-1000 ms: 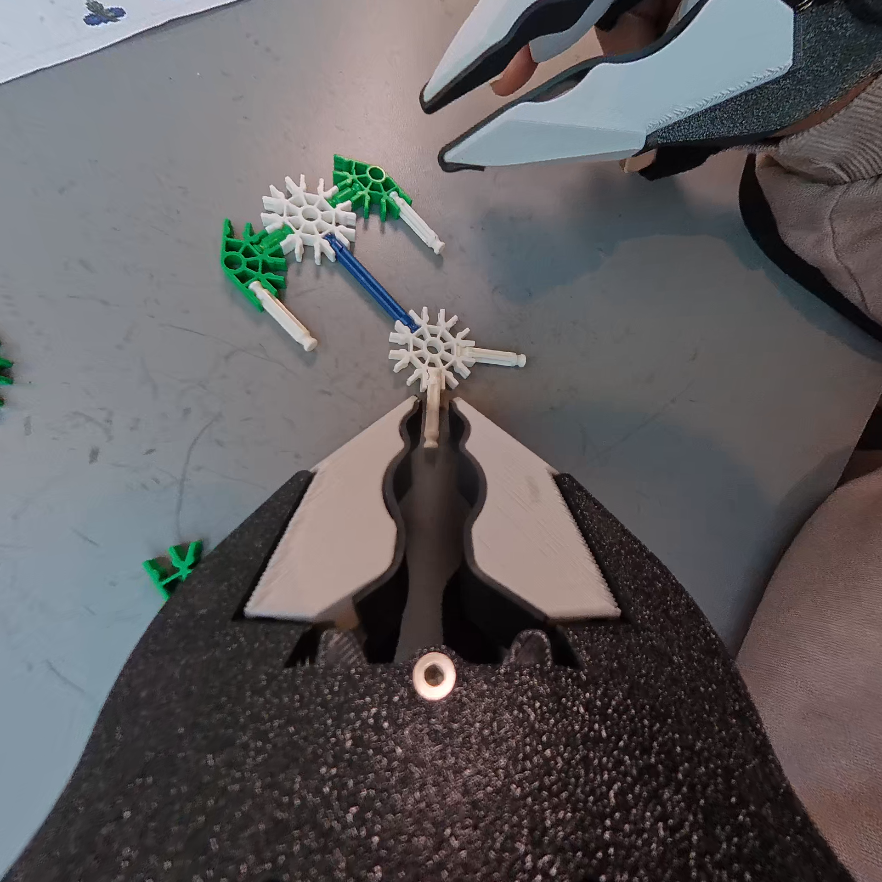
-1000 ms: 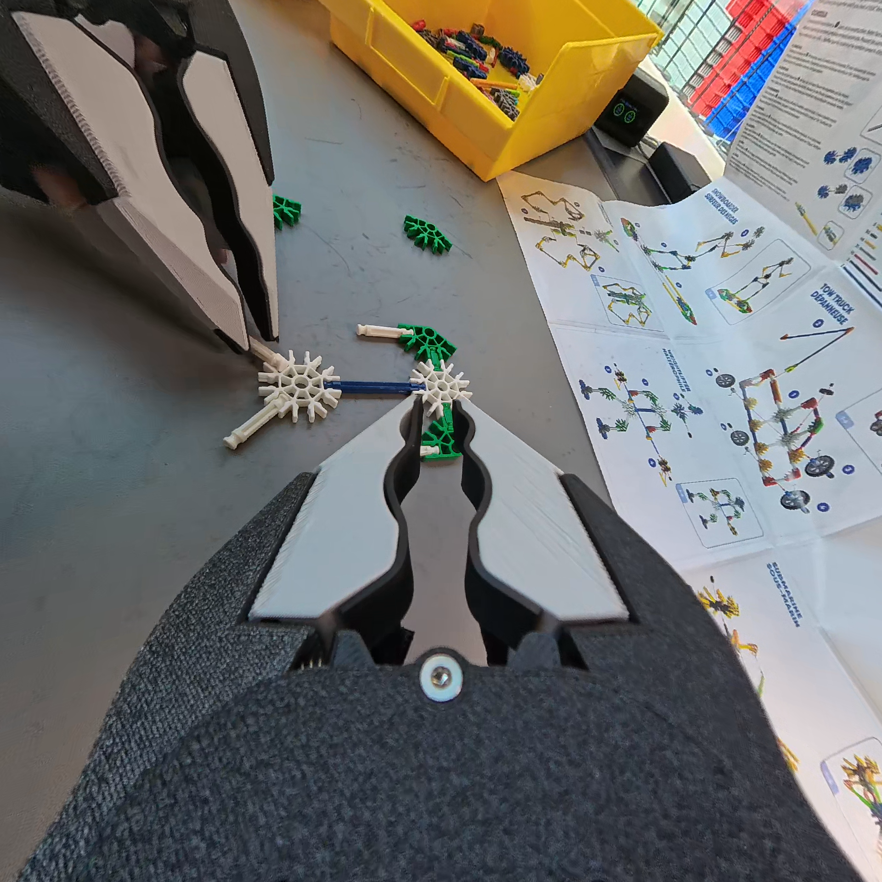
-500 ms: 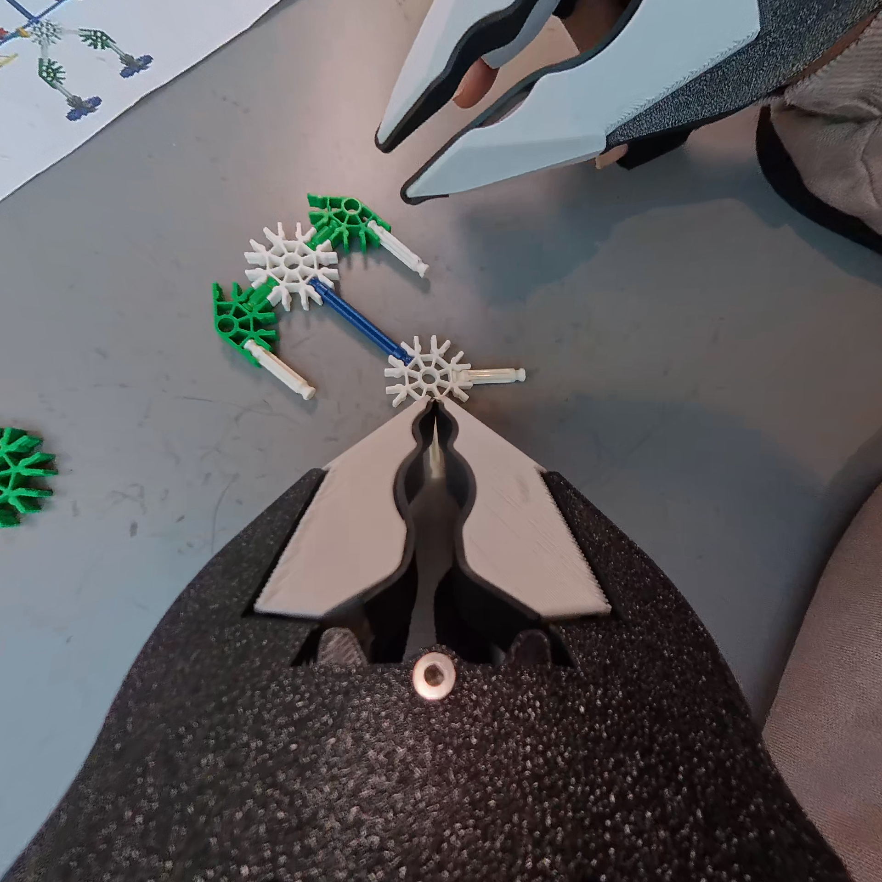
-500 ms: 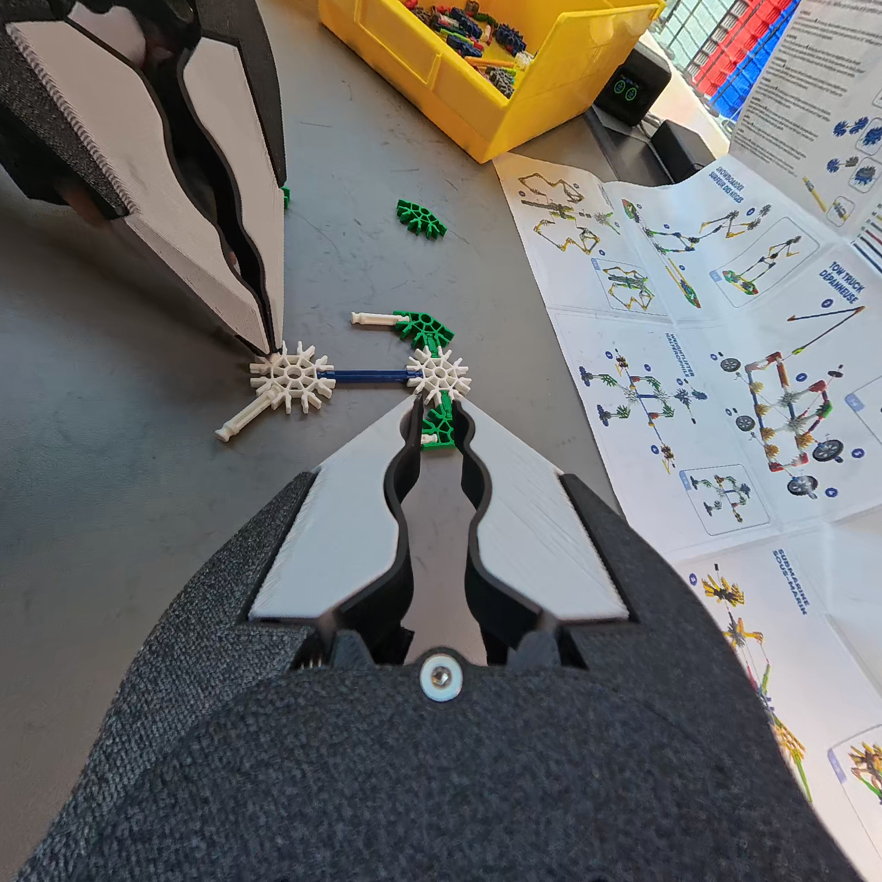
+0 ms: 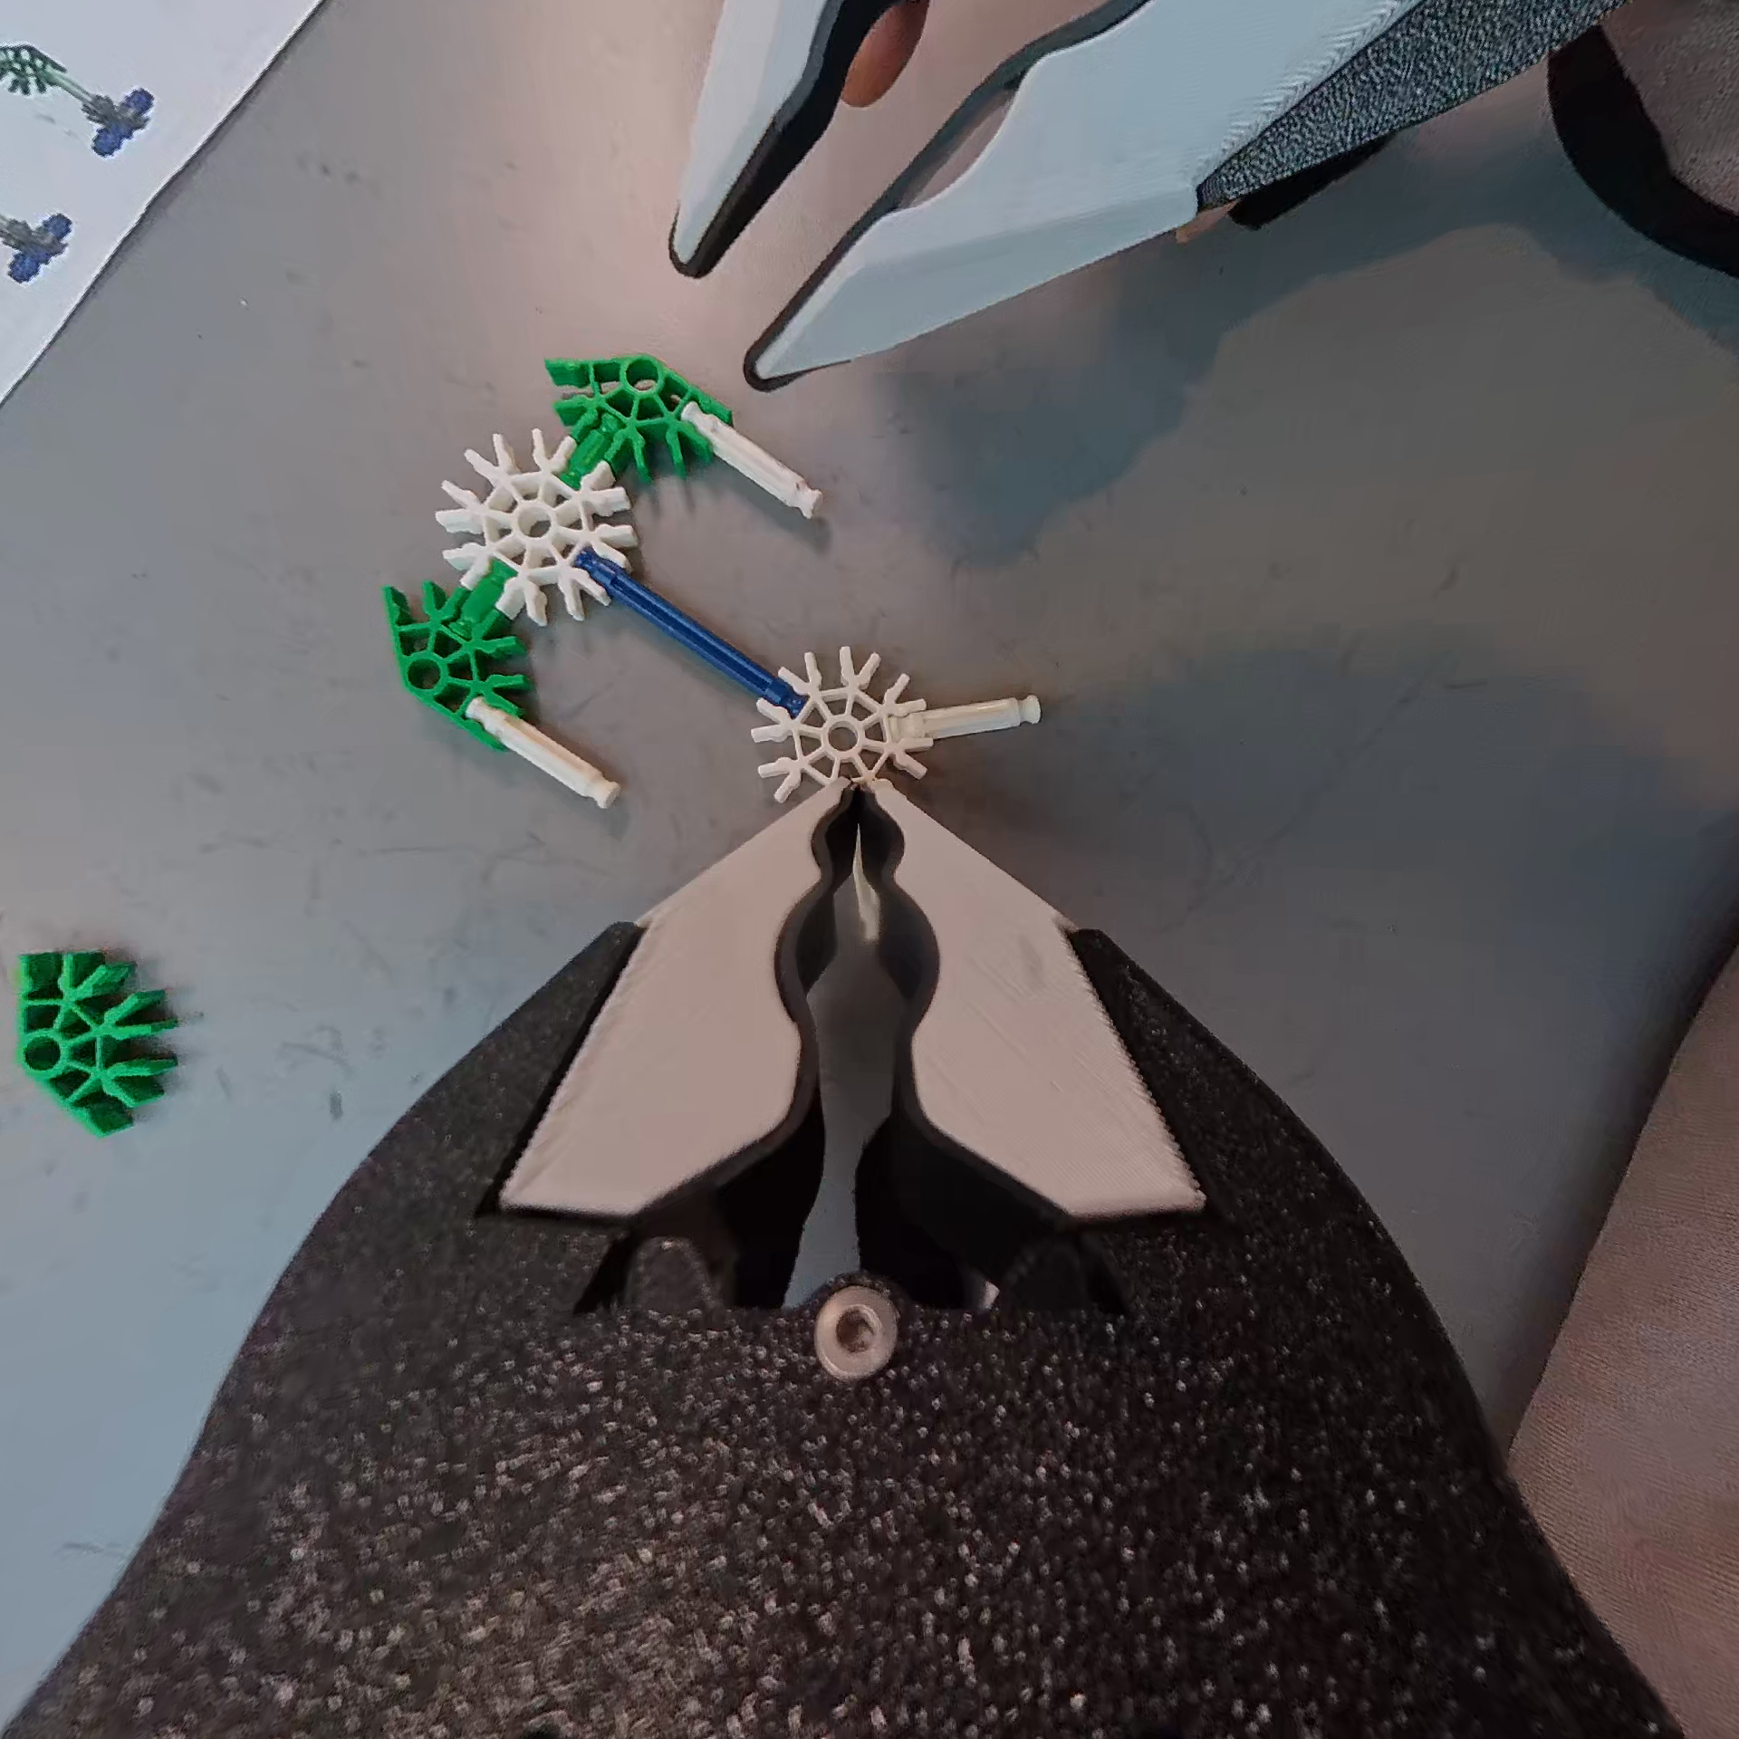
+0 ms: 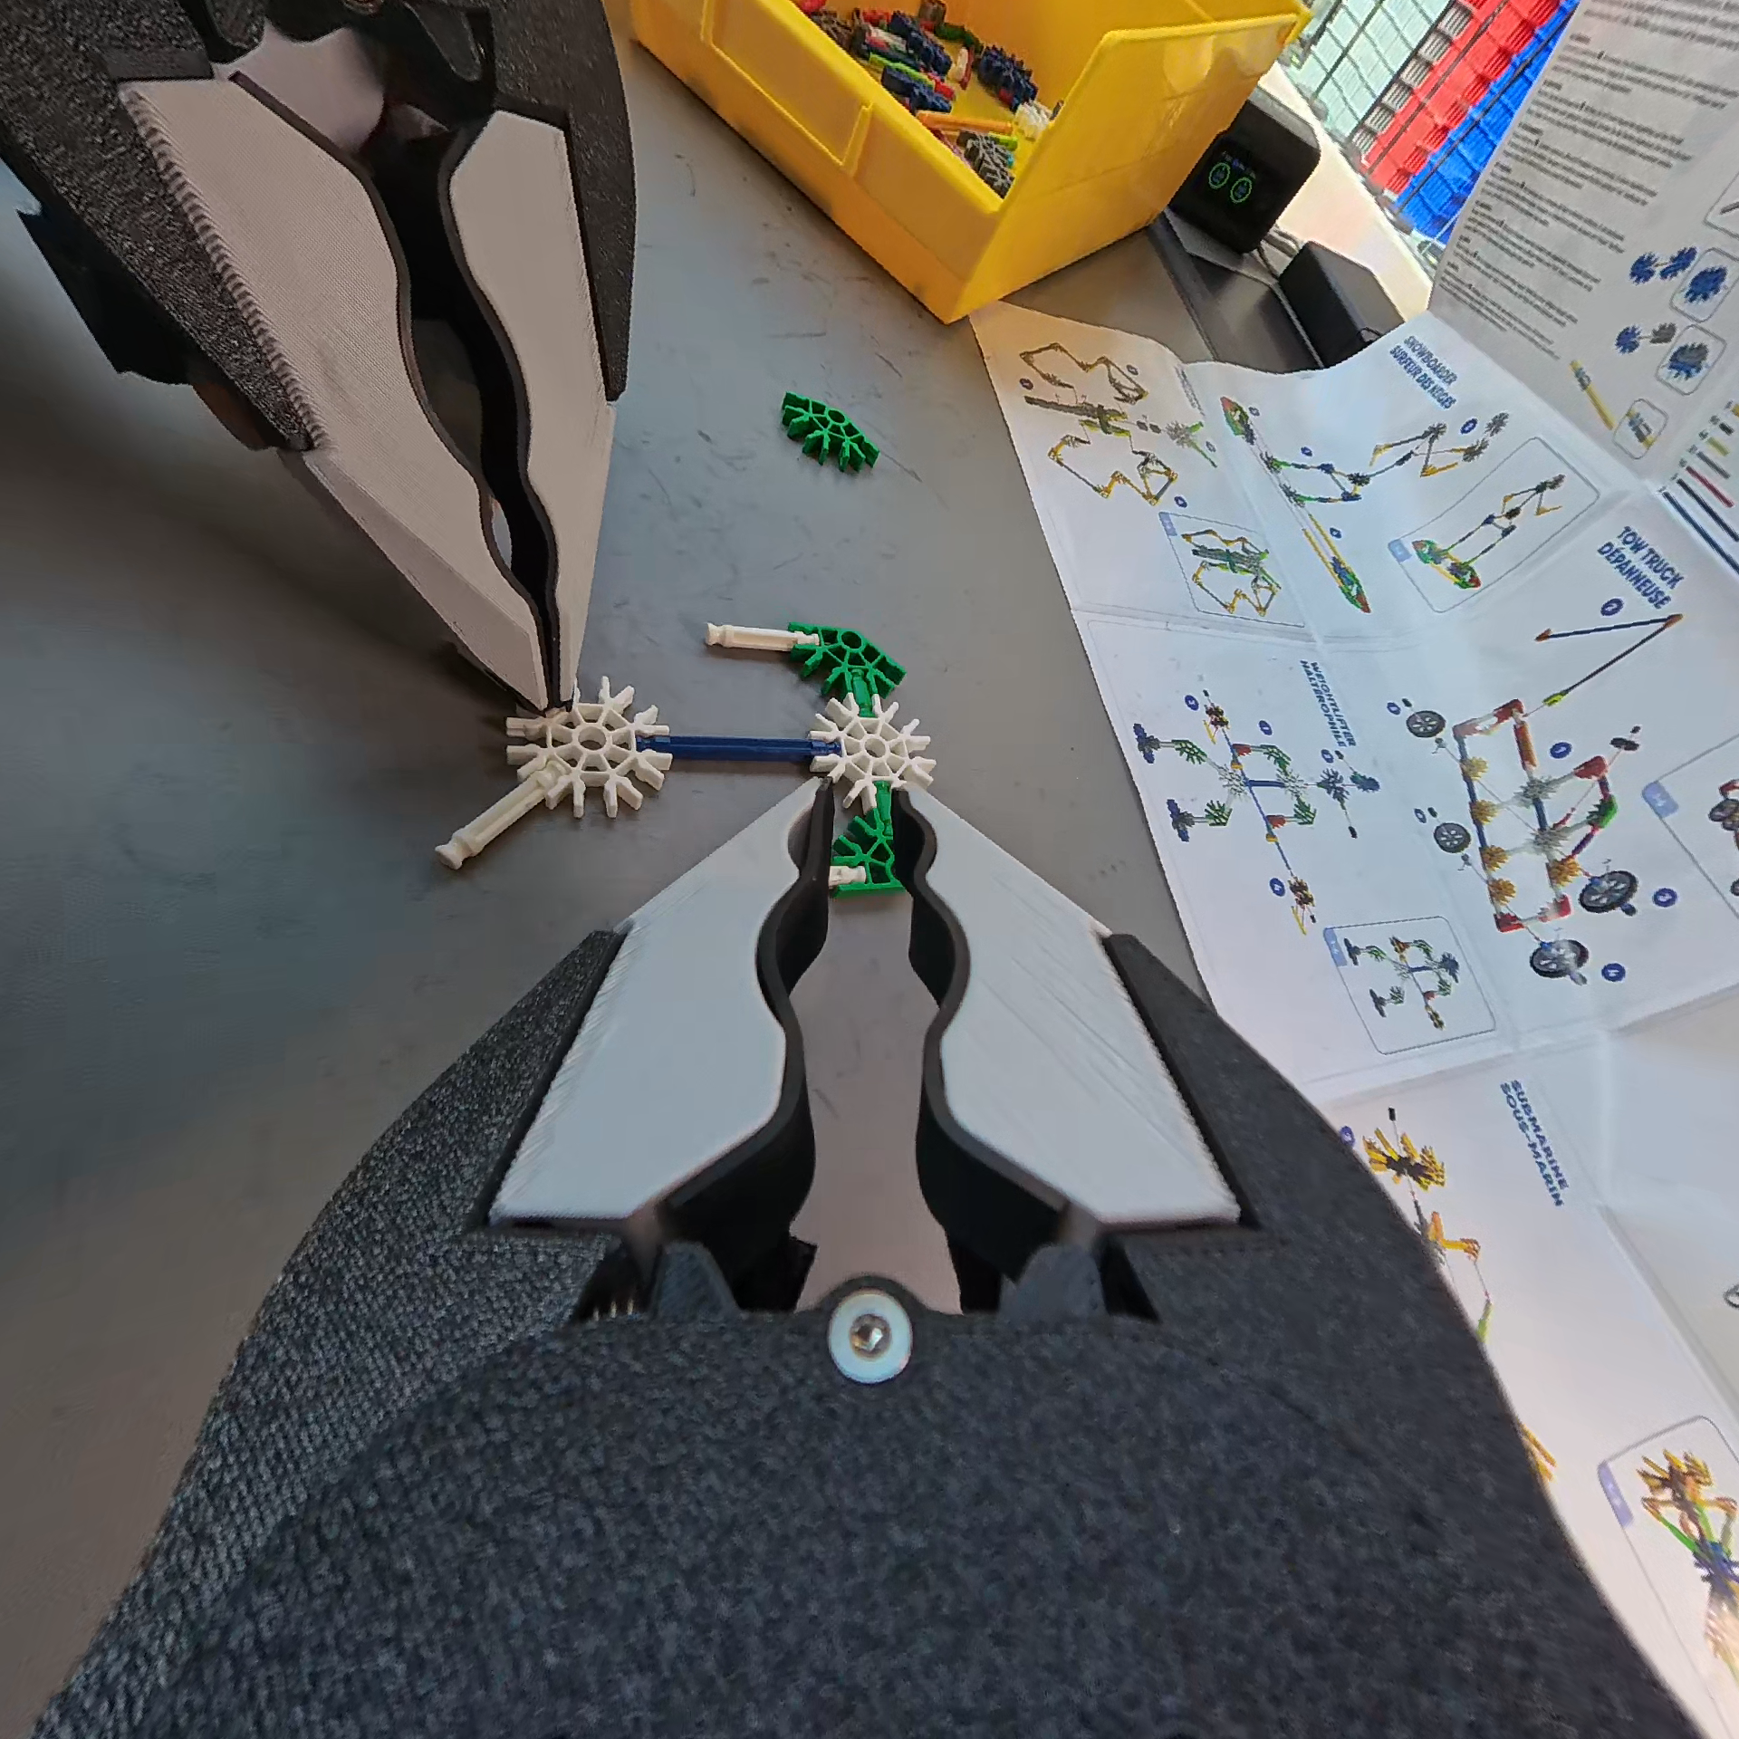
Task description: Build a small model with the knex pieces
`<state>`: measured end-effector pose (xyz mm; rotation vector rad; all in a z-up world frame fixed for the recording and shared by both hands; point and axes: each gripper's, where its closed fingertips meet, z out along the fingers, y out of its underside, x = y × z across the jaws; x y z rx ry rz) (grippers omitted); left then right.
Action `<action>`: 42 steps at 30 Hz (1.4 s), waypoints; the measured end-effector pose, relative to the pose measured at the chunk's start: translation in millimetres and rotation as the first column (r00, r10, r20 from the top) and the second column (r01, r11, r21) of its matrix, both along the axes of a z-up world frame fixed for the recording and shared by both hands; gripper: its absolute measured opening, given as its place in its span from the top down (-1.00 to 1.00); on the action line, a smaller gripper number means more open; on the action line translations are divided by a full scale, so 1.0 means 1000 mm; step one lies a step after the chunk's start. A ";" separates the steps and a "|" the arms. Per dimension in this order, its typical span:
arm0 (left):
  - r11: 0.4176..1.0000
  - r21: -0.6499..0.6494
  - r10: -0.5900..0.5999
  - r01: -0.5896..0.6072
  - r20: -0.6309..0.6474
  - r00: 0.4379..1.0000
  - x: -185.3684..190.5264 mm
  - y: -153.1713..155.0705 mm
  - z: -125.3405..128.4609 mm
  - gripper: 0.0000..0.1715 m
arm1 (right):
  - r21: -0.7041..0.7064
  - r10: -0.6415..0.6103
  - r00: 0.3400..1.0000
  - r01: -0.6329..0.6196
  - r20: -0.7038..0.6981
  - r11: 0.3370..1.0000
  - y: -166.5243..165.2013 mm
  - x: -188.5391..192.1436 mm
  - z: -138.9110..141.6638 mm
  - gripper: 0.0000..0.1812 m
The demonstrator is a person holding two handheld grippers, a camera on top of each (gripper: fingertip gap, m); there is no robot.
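Note:
A small toy assembly lies on the grey table: two white snowflake connectors [image 5: 840,729] [image 5: 534,524] joined by a blue rod [image 5: 687,629], plus two green connectors [image 5: 640,409] [image 5: 452,659] with white rods. My left gripper [image 5: 856,795] is shut on a short white rod [image 5: 861,903] plugged into the near snowflake; it also shows in the right wrist view [image 6: 555,696]. My right gripper [image 6: 858,795] is open, held above the table, with one green connector [image 6: 870,847] seen between its fingers. From the left wrist view it [image 5: 729,315] hovers beyond the assembly.
A loose green connector [image 5: 89,1040] [image 6: 828,431] lies apart. A yellow bin [image 6: 941,188] of parts stands at the back, with a black device [image 6: 1242,183] beside it. Instruction sheets [image 6: 1411,706] cover the table to the right. A person's clothing [image 5: 1675,1223] is at the right edge. The tips of one gripper are about 9 centimeters away from the tips of the other.
My left gripper has closed on the short white rod that lay between its open fingers. My right gripper has come nearer to the assembly and stays open.

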<state>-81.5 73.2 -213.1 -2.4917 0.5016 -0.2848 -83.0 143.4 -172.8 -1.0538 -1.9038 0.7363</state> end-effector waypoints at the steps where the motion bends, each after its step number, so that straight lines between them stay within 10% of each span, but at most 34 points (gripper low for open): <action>1: 1.000 0.015 0.004 -0.004 0.015 1.000 0.000 0.001 0.001 1.00 | -0.002 -0.003 1.000 0.003 -0.005 1.000 0.001 0.000 0.001 0.88; 11: 0.911 0.338 0.151 -0.237 0.261 0.953 -0.079 0.013 0.086 0.69 | -0.067 -0.005 0.999 0.007 0.033 0.998 0.006 0.005 -0.002 0.82; 19: 0.980 0.193 -0.040 0.046 -0.035 0.999 -0.116 -0.008 0.030 0.68 | -0.206 -0.071 0.951 0.137 0.301 0.969 -0.001 0.012 -0.037 0.59; 42: 0.934 0.151 -0.341 0.324 0.097 0.935 -0.088 -0.059 0.004 0.53 | -0.094 -0.001 0.955 0.030 0.296 0.995 0.002 0.009 -0.041 0.76</action>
